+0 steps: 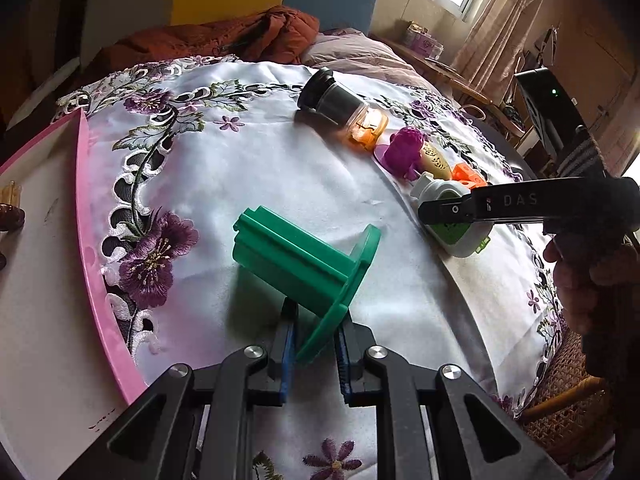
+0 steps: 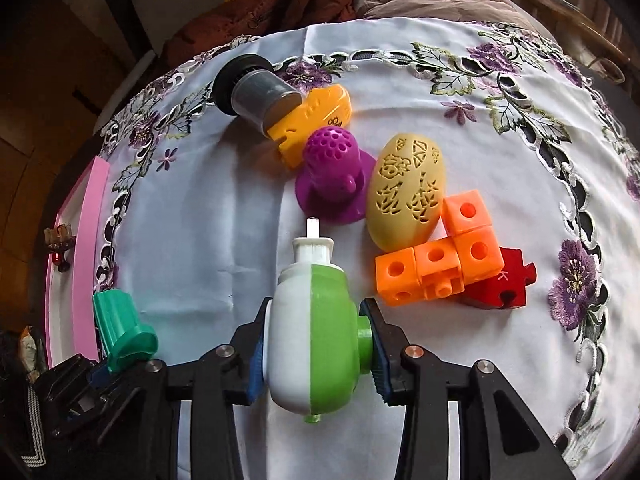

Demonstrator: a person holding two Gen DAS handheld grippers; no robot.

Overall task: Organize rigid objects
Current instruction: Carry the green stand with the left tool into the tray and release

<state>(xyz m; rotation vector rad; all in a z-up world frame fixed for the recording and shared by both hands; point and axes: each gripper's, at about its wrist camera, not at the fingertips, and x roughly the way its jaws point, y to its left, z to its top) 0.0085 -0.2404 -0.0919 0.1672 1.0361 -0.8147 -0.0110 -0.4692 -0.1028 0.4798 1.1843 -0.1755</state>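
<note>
Your right tongs (image 2: 316, 344) angled steeply down, clenched on the white-and-green spool (image 2: 310, 332) at lower centre, your left tongs (image 1: 314, 344) pinching the green flanged piece (image 1: 304, 264) by its flange, pink tray (image 1: 86, 240) at left edge holding a small amber piece (image 1: 12, 196).

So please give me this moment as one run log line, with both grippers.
left hand-held gripper: shut on green flanged part | right hand-held gripper: shut on white-green pump-shaped toy | pink tray: at left
</note>
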